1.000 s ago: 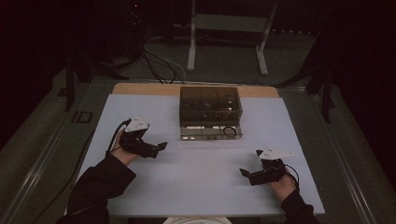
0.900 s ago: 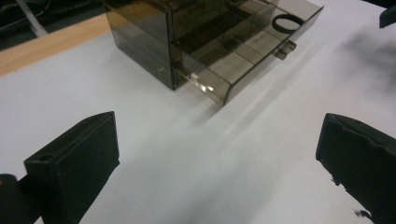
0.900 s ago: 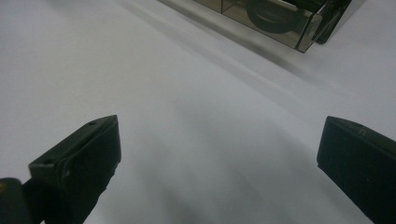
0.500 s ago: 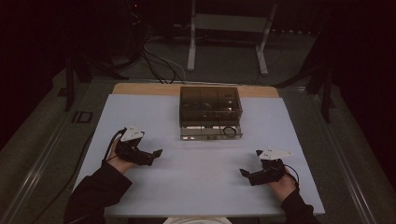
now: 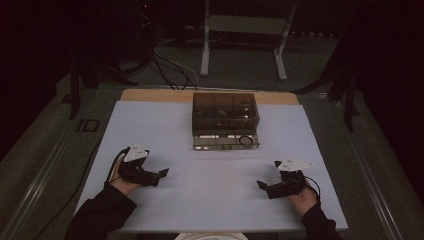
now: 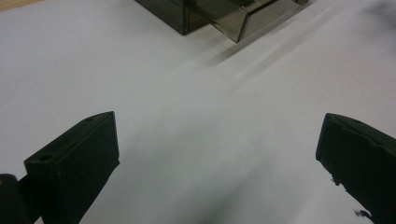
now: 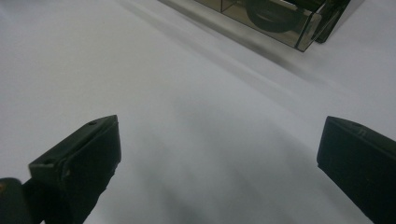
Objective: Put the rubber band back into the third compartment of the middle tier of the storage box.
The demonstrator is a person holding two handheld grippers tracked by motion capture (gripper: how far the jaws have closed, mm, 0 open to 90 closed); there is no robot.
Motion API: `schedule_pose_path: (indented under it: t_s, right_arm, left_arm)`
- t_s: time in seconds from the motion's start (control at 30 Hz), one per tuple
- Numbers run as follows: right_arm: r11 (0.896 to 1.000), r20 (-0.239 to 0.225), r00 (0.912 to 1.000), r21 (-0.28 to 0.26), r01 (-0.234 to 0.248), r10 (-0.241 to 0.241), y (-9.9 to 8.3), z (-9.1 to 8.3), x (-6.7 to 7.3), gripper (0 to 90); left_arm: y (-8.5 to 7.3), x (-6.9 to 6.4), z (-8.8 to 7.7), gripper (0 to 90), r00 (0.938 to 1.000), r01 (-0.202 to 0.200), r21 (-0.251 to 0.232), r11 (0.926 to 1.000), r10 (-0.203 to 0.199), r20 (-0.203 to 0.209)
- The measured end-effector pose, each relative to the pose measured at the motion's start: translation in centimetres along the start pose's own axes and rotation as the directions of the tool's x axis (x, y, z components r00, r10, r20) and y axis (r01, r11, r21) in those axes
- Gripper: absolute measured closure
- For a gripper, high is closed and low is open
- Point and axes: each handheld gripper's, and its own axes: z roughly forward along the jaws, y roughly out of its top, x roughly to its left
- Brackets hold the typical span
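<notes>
A dark see-through plastic box (image 5: pixel 225 114) with compartments stands at the back middle of the white table (image 5: pixel 215 200). Its clear bottom drawer (image 5: pixel 226 141) is pulled out toward me and holds a black ring (image 5: pixel 245 140). My left gripper (image 5: pixel 161 175) rests low at the front left, jaws wide apart and empty, aimed right. At the front right lies my right gripper (image 5: pixel 261 186), likewise open and empty, aimed left. In the left gripper view (image 6: pixel 219 154) the box corner and drawer (image 6: pixel 243 16) sit at the top. The right gripper view (image 7: pixel 219 154) has the drawer with its ring (image 7: pixel 271 14) at the top.
A bare wooden strip (image 5: pixel 150 95) edges the table's far side. Beyond it stand a metal frame stand (image 5: pixel 245 30) and loose cables (image 5: pixel 165 65) on the dark floor. Dark stands flank the table at left and right. A wide bare stretch of white surface lies between the two grippers.
My left gripper has drawn back toward me and slightly left, settling lower near the front edge. The right gripper has stayed where it was.
</notes>
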Motion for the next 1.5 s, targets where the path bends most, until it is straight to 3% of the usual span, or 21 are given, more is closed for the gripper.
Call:
schedule_pose_path:
  t_s: [0.2, 0.43, 0.63, 1.5]
  right_arm:
    - [1.0, 0.0, 1.0, 0.003, 0.002, -0.002, 0.0, 0.1, 0.1, 0.0]
    - [1.0, 0.0, 1.0, 0.002, 0.005, -0.005, 0.0, 0.0, 0.1, 0.0]
    - [1.0, -0.001, 1.0, 0.004, 0.005, -0.005, 0.0, 0.1, 0.1, 0.0]
    - [1.0, -0.004, 1.0, 0.009, 0.009, -0.009, 0.0, 0.2, 0.1, 0.0]
  left_arm:
    - [-1.1, 0.1, -0.3, 0.9, 1.0, 0.01, 0.01, 0.9999, -0.01, -0.001]
    - [-2.1, -0.5, -0.6, 0.9, 0.9991, -0.031, 0.022, 0.9993, 0.031, -0.027]
    - [-2.8, -0.4, -1.0, 0.9, 0.9991, -0.018, 0.018, 0.9997, 0.018, -0.038]
    - [-3.4, 0.0, -1.0, 0.9, 0.999, 0.005, 0.021, 0.9998, -0.004, -0.044]
